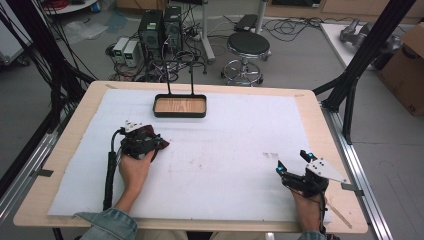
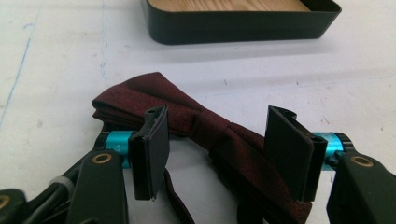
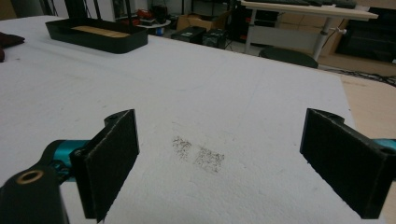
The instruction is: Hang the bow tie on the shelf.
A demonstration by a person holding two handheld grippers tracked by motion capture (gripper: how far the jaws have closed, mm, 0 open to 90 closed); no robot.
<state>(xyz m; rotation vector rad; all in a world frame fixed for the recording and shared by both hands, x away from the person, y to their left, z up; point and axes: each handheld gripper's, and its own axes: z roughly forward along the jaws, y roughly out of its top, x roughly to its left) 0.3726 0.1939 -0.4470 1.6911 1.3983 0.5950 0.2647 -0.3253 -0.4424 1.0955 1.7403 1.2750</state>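
Left gripper [image 2: 212, 154] jaws parted astride the dark red fabric bow tie [image 2: 205, 128] lying on white foam mat [image 1: 225, 150], near black wood-bottomed tray [image 1: 180, 106]; right gripper [image 3: 224, 163] wide open, nothing between

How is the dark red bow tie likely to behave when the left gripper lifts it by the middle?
The bow tie is folded fabric with a loose strap trailing beneath, so its wings will probably droop and the strap dangle. It looks light, so it should lift easily. Its woven surface probably grips well against the left gripper's flat fingers, which straddle its knot without pressing yet.
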